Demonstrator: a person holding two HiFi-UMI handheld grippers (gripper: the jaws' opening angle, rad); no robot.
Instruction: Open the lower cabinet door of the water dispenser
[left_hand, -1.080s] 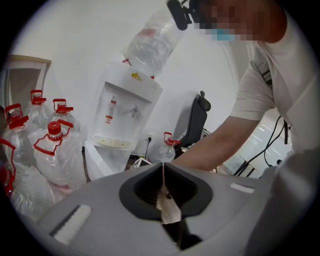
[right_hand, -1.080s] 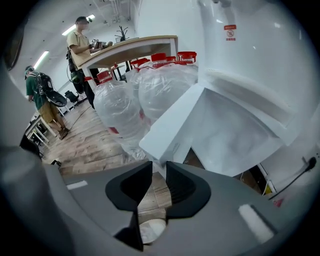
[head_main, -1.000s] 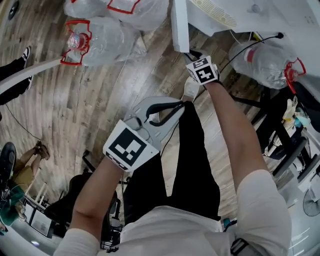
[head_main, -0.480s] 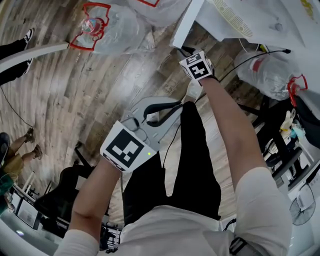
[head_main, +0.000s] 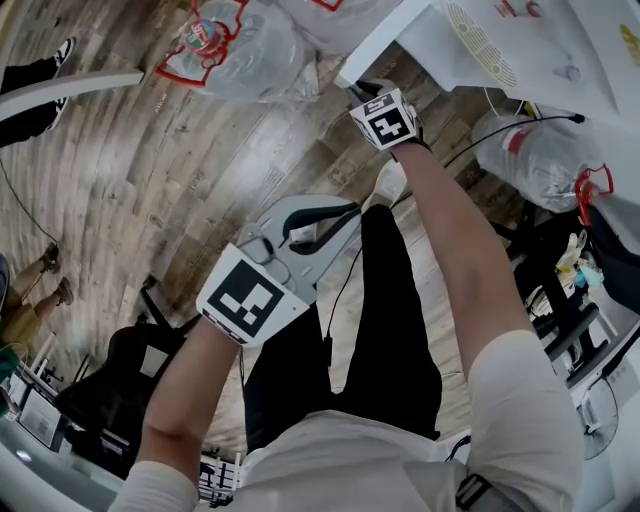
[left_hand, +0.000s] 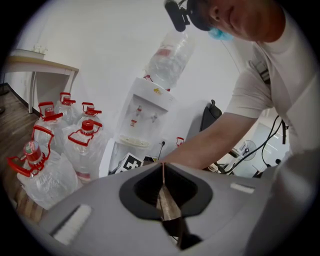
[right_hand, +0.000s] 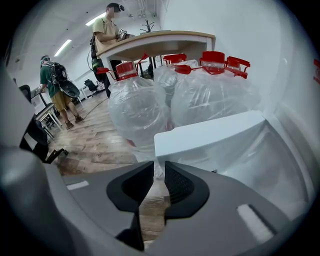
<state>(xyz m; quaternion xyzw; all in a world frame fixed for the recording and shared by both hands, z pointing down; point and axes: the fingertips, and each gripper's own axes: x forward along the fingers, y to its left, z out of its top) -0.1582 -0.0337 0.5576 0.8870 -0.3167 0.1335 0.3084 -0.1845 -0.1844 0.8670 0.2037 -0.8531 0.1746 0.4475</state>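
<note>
The water dispenser (left_hand: 145, 115) is white, with a bottle upside down on top. Its lower cabinet door (head_main: 378, 42) is a white slab swung out from the cabinet; in the right gripper view the door (right_hand: 210, 137) fills the right side. My right gripper (head_main: 362, 92) is at the door's free edge, and its jaws (right_hand: 159, 167) stand narrowly apart, shut on the door's corner. My left gripper (head_main: 353, 208) hangs over the person's legs, away from the door, shut with nothing in it (left_hand: 162, 175).
Several clear water bottles with red handles (head_main: 235, 50) (right_hand: 140, 110) stand on the wooden floor left of the door, and another bottle (head_main: 530, 145) lies on the right by a black cable. A table (right_hand: 160, 40) and two people (right_hand: 107, 30) are behind. A black chair (head_main: 130, 370) is at lower left.
The door has swung further out, and my right gripper has moved with it up and left in the head view. My left gripper has shifted slightly and stays shut.
</note>
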